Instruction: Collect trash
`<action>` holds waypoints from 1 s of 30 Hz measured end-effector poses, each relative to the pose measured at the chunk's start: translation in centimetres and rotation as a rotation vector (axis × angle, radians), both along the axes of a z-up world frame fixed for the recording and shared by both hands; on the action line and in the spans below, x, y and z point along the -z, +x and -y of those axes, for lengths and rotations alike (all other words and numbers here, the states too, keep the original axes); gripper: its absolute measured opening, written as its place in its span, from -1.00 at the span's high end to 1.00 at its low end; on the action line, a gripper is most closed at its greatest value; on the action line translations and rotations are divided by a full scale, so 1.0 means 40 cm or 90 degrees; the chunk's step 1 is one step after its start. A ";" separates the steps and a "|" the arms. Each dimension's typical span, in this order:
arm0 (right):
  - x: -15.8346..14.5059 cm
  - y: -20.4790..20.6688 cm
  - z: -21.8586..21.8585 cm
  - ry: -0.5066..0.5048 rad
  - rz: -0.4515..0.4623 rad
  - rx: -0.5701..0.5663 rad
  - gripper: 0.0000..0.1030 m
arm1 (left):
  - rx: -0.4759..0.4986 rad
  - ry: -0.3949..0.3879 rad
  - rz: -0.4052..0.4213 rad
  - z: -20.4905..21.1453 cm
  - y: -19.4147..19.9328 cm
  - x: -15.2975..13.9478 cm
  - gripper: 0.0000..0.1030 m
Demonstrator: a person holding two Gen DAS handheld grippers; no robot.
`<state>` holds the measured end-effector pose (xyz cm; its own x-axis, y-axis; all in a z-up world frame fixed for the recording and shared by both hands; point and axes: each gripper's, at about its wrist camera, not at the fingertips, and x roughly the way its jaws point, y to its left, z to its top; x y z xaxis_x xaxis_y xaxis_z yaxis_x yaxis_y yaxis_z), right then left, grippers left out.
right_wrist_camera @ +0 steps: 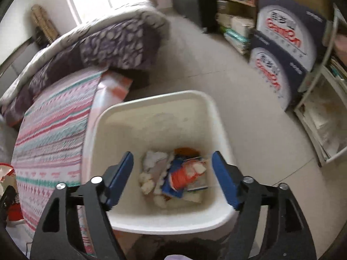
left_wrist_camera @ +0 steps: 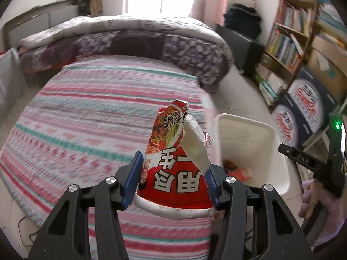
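Trash is showing in both views. In the left wrist view, the left gripper is clamping a crushed noodle cup at the lower centre of the frame, its blue pads pressing the red printed paper wall from both sides. The cup is flattened and torn, with a white rolled rim sagging below the pads and a ragged flap standing up, so a narrow pinch is enough to carry it. It is hanging over the striped bed, just left of the white bin, probably on its way there. At the right edge, the right gripper is reaching in as a black finger.

In the right wrist view, the right gripper is standing wide with nothing between its pads, directly above the bin in the lower centre. That wide stance fits a piece just dropped. Inside the smooth, rounded square plastic bin, wrappers and crumpled white tissue are lying in a loose heap on the bottom.
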<state>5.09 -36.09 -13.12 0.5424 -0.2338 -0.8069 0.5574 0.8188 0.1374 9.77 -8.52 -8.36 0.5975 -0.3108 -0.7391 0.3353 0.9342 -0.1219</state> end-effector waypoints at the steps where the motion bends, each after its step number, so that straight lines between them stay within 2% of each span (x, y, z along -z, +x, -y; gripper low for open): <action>1: -0.004 -0.013 0.016 -0.006 0.002 0.011 -0.52 | 0.012 0.000 0.000 0.032 0.003 -0.003 -0.01; 7: -0.010 -0.060 0.093 -0.015 0.006 0.055 -0.61 | 0.079 0.002 0.007 0.211 0.005 -0.024 -0.01; 12: -0.023 -0.107 0.144 -0.026 0.020 0.088 -0.66 | 0.099 -0.014 -0.007 0.309 0.020 -0.033 -0.06; 15: -0.041 -0.130 0.154 -0.041 0.035 0.104 -0.74 | 0.086 -0.046 -0.048 0.334 0.043 -0.032 -0.32; 17: -0.057 -0.140 0.148 -0.047 0.045 0.103 -0.75 | 0.073 -0.052 -0.056 0.330 0.046 -0.037 -0.48; 20: -0.081 -0.145 0.120 -0.069 0.060 0.104 -0.85 | 0.057 -0.041 -0.037 0.310 0.033 -0.051 -0.62; 27: -0.135 -0.136 0.002 -0.072 0.103 0.072 -0.86 | -0.013 -0.009 0.018 0.191 -0.026 -0.075 -0.76; 30: -0.157 -0.126 -0.066 -0.070 0.120 0.042 -0.86 | -0.062 0.020 0.057 0.124 -0.059 -0.091 -0.83</action>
<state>0.04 -33.44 -6.85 0.6617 -0.3542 -0.6608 0.5831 0.7971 0.1567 7.39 -13.47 -4.72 0.6875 -0.2258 -0.6902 0.2513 0.9657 -0.0656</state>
